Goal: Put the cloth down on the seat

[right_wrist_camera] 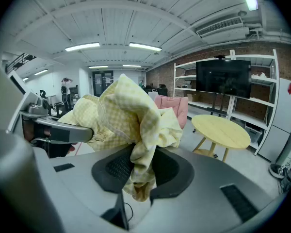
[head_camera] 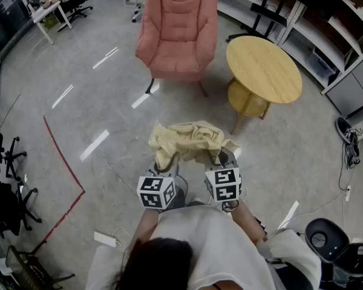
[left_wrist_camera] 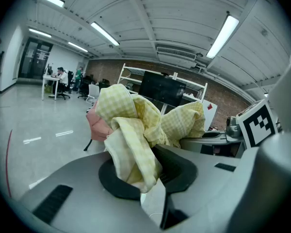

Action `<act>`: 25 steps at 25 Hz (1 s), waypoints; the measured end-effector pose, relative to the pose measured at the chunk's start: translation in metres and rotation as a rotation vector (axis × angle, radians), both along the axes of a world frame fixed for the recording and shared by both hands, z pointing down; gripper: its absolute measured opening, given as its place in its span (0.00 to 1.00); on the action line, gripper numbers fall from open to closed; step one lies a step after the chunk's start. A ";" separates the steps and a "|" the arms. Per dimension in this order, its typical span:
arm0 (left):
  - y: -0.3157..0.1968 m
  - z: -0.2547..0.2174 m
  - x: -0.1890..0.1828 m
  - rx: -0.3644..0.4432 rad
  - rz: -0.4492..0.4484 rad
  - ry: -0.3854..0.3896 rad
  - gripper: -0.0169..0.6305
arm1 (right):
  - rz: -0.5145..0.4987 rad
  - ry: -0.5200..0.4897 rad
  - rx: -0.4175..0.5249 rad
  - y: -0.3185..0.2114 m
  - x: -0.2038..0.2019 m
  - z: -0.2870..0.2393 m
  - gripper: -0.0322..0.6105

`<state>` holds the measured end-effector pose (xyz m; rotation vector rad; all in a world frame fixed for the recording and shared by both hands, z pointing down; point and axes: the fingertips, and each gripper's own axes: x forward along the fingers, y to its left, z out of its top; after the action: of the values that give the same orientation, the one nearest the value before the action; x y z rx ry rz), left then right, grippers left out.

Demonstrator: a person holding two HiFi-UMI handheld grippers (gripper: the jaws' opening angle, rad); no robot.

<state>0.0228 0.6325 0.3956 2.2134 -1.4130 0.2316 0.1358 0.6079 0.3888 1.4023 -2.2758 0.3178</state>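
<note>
Armchair (head_camera: 177,32) at top centre, round table (head_camera: 263,69) just right of it, cloth (head_camera: 187,141) at frame centre below both, desk (head_camera: 47,11) upper left.

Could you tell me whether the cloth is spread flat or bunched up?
Bunched up: the cloth hangs crumpled in folds between the left gripper and right gripper, both shut on it.

A round wooden table (head_camera: 264,71) on grey floor (head_camera: 78,119).

We find no legible text, number or brand in any view. The left cube (head_camera: 156,191), behind the left fingers (left_wrist_camera: 77,183), and the right cube (head_camera: 223,183), behind the right fingers (right_wrist_camera: 213,183), carry black-and-white square markers with no letters. A red mark (right_wrist_camera: 290,88) on a white panel (right_wrist_camera: 285,111), far ahead of the right fingers, is too small to read.
</note>
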 end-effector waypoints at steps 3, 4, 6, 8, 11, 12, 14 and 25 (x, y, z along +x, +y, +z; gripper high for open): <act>-0.005 0.002 -0.004 -0.004 0.007 0.003 0.16 | 0.004 0.006 -0.003 -0.005 -0.004 0.002 0.22; -0.007 0.002 -0.006 -0.005 0.011 0.004 0.16 | 0.005 0.007 -0.003 -0.007 -0.006 0.002 0.22; -0.013 0.003 -0.010 -0.006 0.017 0.005 0.16 | 0.008 0.007 -0.005 -0.012 -0.010 0.004 0.22; -0.020 0.005 -0.015 -0.007 0.022 0.008 0.16 | 0.012 -0.002 -0.010 -0.018 -0.015 0.006 0.22; -0.029 0.007 -0.023 -0.009 0.033 0.016 0.16 | 0.026 -0.040 -0.025 -0.025 -0.022 0.010 0.22; -0.033 0.008 -0.026 -0.008 0.039 0.016 0.16 | 0.033 -0.050 -0.029 -0.029 -0.024 0.011 0.22; -0.044 0.008 -0.029 -0.005 0.053 0.014 0.16 | 0.048 -0.059 -0.033 -0.038 -0.027 0.012 0.23; -0.087 0.014 -0.059 -0.001 0.128 0.023 0.16 | 0.118 -0.068 -0.035 -0.073 -0.056 0.017 0.23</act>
<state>-0.0364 0.5452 0.4092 2.3009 -1.2601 0.2493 0.0795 0.5352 0.4058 1.5332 -2.2334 0.4473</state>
